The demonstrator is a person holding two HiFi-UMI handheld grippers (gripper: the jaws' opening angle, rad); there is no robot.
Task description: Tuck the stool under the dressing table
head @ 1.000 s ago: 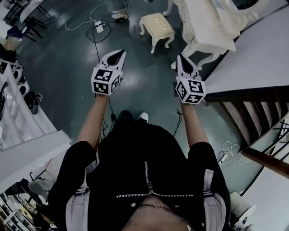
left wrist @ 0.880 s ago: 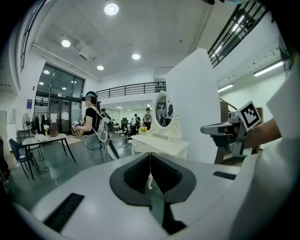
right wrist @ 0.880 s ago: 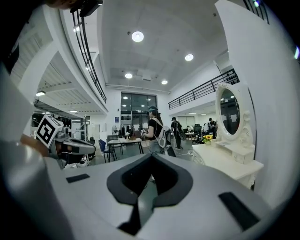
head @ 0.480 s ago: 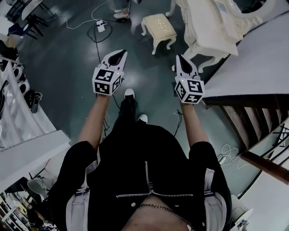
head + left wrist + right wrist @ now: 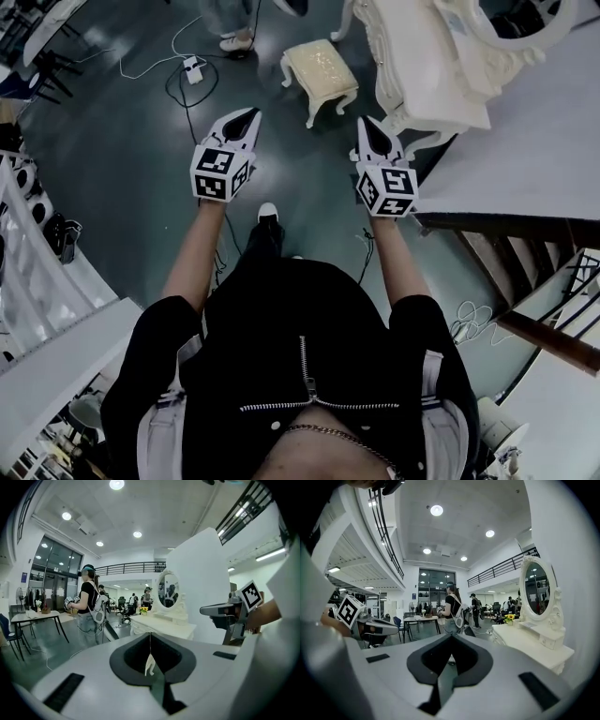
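Nearer stool, left gripper and right gripper closed, empty, dressing table cropped.

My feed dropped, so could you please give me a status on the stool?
Left tongs, right tongs shut, empty. Stool stands ahead, beside dressing table, not tucked. Power strip lies left of the path.

I see both arms stretched out ahead, bare forearms roughly parallel, well apart; left gripper jaws together, nothing between them; right gripper likewise closed, empty; both point forward, tipped slightly down
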